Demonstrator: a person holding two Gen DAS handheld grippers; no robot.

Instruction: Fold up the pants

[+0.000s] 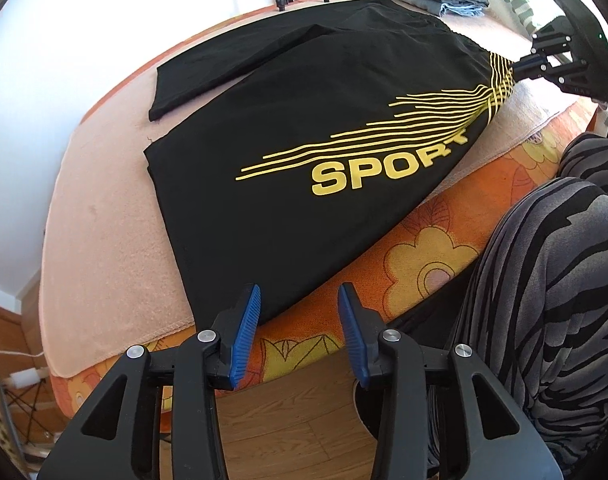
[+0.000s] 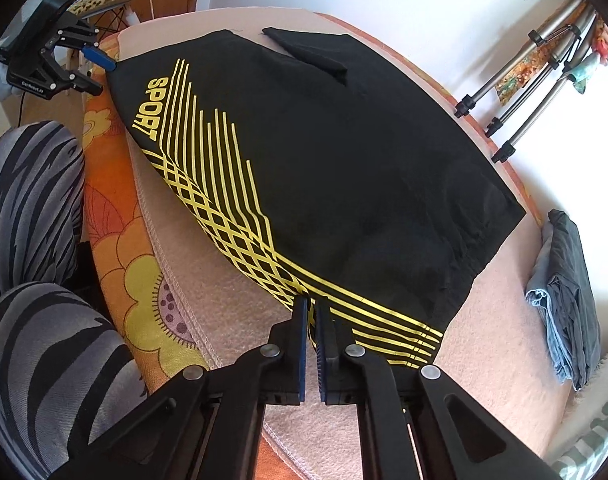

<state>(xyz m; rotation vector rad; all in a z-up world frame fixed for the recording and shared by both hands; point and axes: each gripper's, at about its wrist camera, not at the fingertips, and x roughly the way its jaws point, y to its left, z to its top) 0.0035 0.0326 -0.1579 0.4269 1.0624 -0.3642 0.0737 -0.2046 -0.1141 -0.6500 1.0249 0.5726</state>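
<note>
Pants point(image 1: 304, 128), black with yellow stripes and the word SPORT, lie spread flat on a pink towel point(image 1: 104, 208) that covers an orange flowered cushion point(image 1: 423, 256). One leg end reaches the near edge of the towel, the other lies further back, and the waistband is at the opposite side.

In the right wrist view the right gripper point(image 2: 311, 320) has its blue pads pressed together on the striped near edge of the pants, close to the waistband; a thin pinch of cloth sits between them. In the left wrist view the left gripper point(image 1: 300, 320) stands partly open (a clear gap between its blue pads) just over the hem of the near leg, at the edge of the cushion. One pad overlaps the hem; the cloth is not pinched.

A person's knees point(image 1: 563, 248) in grey zebra-striped trousers sit just beside the cushion. A folded grey garment point(image 2: 567, 300) lies on the towel beyond the waistband, apart from the pants. Tripod legs point(image 2: 523, 92) lean at the wall behind.
</note>
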